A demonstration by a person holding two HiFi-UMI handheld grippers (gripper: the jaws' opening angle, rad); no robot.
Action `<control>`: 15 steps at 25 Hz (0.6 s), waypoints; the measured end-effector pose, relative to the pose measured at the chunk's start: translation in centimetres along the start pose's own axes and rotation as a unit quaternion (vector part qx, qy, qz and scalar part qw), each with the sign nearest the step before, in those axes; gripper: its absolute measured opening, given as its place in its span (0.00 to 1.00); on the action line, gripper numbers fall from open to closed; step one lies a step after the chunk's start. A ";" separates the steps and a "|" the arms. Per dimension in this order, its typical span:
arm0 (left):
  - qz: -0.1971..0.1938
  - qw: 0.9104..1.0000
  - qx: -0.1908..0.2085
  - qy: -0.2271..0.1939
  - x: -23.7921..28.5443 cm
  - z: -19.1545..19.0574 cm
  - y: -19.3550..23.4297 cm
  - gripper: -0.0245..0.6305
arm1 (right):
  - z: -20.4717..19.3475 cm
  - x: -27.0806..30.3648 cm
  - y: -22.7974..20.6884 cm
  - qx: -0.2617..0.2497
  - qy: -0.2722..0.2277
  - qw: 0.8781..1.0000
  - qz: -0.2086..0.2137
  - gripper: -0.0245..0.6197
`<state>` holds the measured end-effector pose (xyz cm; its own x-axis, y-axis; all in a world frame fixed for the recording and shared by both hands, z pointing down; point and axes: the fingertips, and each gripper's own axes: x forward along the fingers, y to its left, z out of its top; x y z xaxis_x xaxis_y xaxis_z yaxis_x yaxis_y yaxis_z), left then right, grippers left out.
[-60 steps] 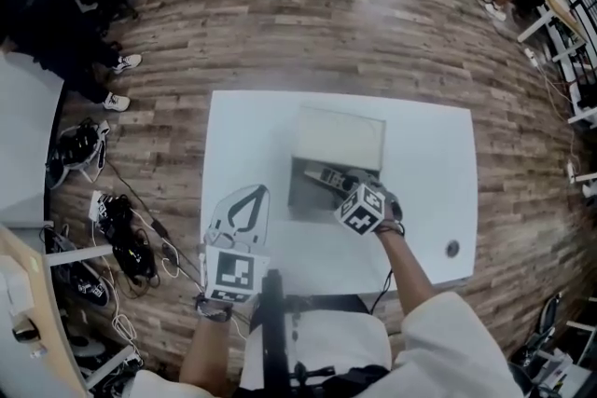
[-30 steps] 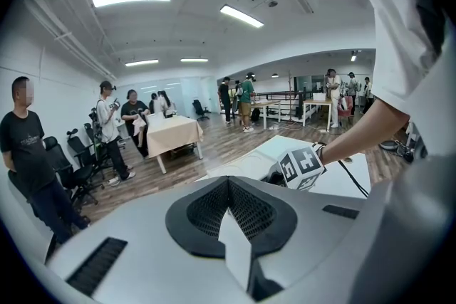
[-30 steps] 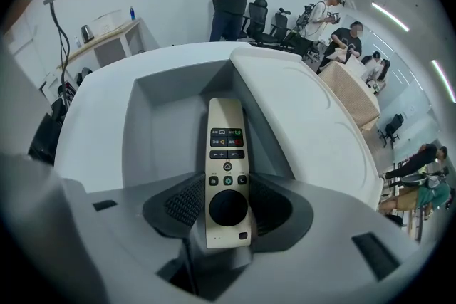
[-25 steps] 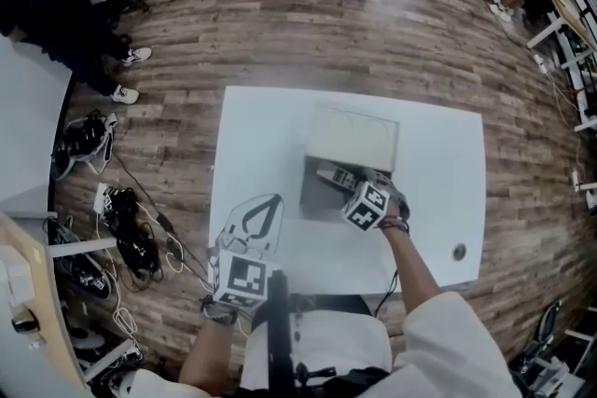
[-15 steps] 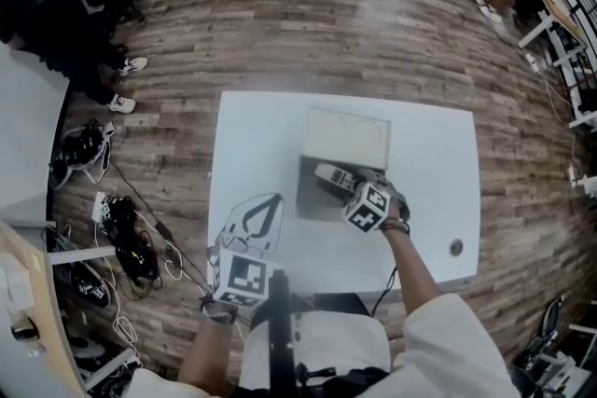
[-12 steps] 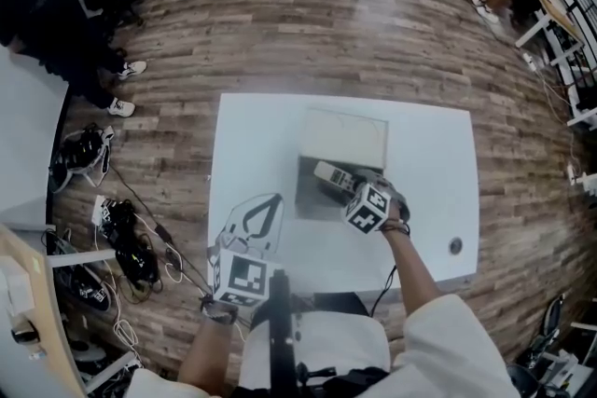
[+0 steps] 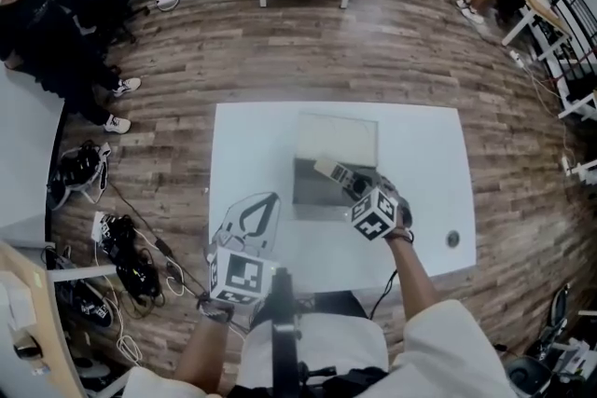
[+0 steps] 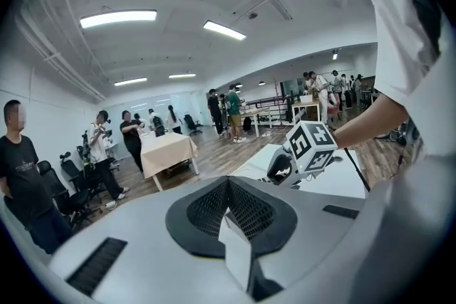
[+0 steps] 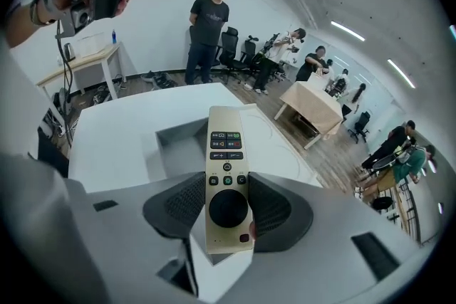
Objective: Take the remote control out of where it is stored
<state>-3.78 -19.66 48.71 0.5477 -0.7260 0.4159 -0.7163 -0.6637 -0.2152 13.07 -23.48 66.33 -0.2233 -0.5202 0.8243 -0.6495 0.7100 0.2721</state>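
remote control (image 9: 226,174): gold, buttons up, pinched at its round dial by right claw (image 9: 228,208) | head view alone: it sits over open grey box (image 7: 308,201) on white table (image 7: 247,144) | left claw (image 8: 229,190): pressed together, empty, at table's near edge

A white table (image 7: 247,144) stands on a plank wood floor (image 7: 401,42) in a busy hall. Near the table's middle rests an open grey box (image 7: 310,197). Its pale lid (image 7: 338,139) lies flat against the box's far side. A small round dark fitting (image 7: 452,240) sits well to the box's right, toward the table's near edge.
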 end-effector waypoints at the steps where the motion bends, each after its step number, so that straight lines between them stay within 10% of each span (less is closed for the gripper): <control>1: 0.000 1.000 0.003 -0.004 -0.1 0.3 0.1 0.03 | 0.2 -0.6 -0.3 0.007 -0.006 1.000 -0.006 0.33; 15: 0.003 0.998 0.017 -0.060 -1.0 4.4 1.8 0.03 | 2.3 -9.7 -3.1 0.099 -0.089 0.988 -0.081 0.33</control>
<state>-3.74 -20.91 44.00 0.5930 -0.7444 0.3071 -0.7052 -0.6641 -0.2481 15.56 -21.74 56.34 -0.2179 -0.7064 0.6734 -0.8129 0.5132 0.2754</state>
